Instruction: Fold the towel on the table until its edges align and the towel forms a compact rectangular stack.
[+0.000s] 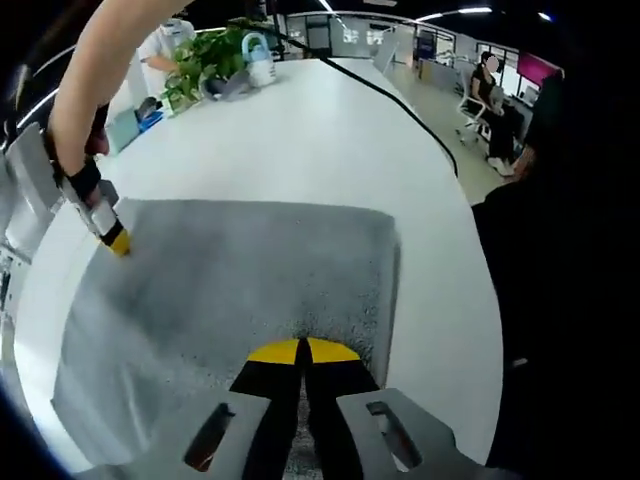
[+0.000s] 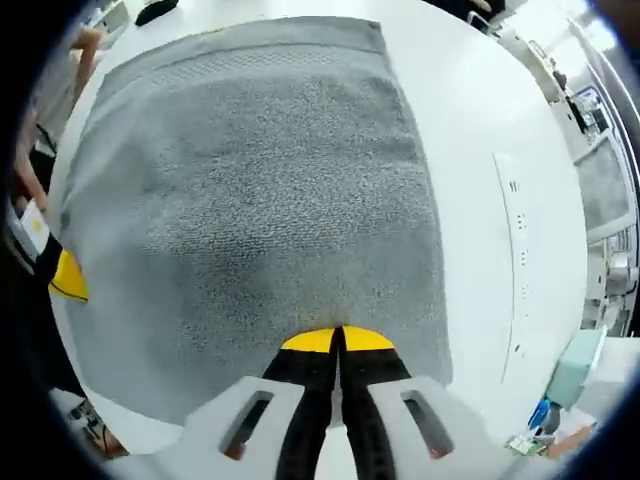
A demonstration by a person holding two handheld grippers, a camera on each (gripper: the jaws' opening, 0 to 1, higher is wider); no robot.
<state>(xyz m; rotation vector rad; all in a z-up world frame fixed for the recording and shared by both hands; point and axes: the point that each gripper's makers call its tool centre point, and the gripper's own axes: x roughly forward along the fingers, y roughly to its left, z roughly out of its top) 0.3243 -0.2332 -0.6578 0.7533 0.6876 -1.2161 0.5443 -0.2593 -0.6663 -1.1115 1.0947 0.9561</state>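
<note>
A grey towel lies spread flat on the white table. In the left gripper view my left gripper has its yellow-tipped jaws pressed together on the towel's near edge. At the towel's far left corner is my right gripper, held by a person's arm. In the right gripper view the same towel stretches away from my right gripper, whose jaws are closed on its near edge. The left gripper's yellow tip shows at the towel's left edge.
A potted plant and a white jug stand at the table's far end, and a black cable runs along the table. A person sits on a chair beyond. A teal object lies by the table edge.
</note>
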